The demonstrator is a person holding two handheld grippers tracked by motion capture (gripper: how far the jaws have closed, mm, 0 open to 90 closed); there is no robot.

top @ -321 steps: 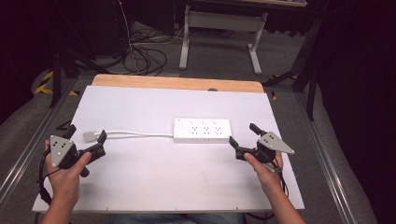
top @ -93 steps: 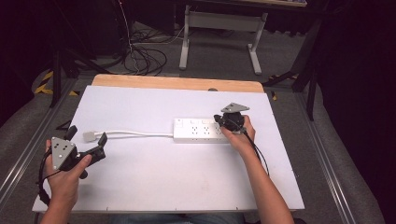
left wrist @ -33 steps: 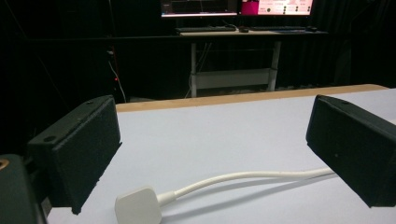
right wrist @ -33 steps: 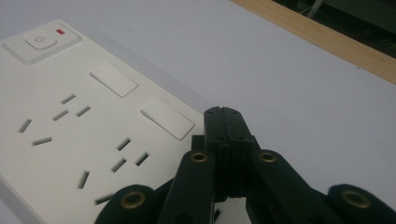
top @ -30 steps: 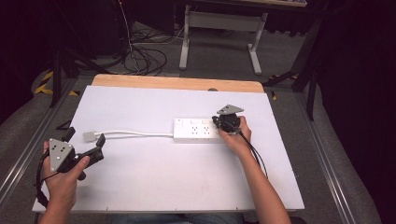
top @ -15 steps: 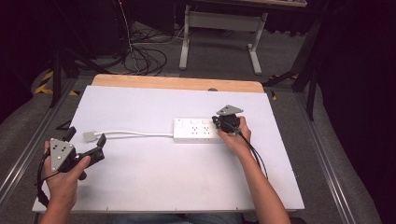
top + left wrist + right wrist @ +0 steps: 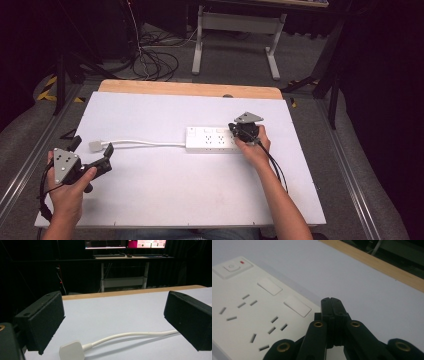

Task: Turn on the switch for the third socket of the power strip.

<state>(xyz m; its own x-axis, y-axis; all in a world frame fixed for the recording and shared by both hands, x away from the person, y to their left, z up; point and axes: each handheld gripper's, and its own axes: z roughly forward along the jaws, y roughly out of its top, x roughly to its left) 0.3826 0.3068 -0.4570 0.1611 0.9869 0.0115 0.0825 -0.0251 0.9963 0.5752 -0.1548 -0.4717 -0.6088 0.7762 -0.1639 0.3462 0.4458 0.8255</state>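
Observation:
A white power strip (image 7: 210, 140) lies mid-table, its cable (image 7: 145, 143) running left to a white plug (image 7: 95, 146). My right gripper (image 7: 235, 134) rests at the strip's right end, jaws shut with nothing between them. In the right gripper view the shut tips (image 7: 332, 303) hover over the edge of the strip (image 7: 249, 315), past its sockets; a switch (image 7: 231, 266) with a red light sits at the far end. My left gripper (image 7: 91, 147) stands open at the table's left. In the left gripper view the plug (image 7: 71, 350) and cable (image 7: 130, 335) lie between the wide jaws, untouched.
The white tabletop (image 7: 175, 200) ends in a wooden strip (image 7: 190, 89) at the far edge. Beyond it stand a desk frame (image 7: 235, 22) and loose floor cables (image 7: 150, 60). Monitors (image 7: 125, 243) glow on a desk far behind.
Since the earliest frame my right gripper has moved from the table's right side onto the strip's right end. Over the last second neither hand has moved.

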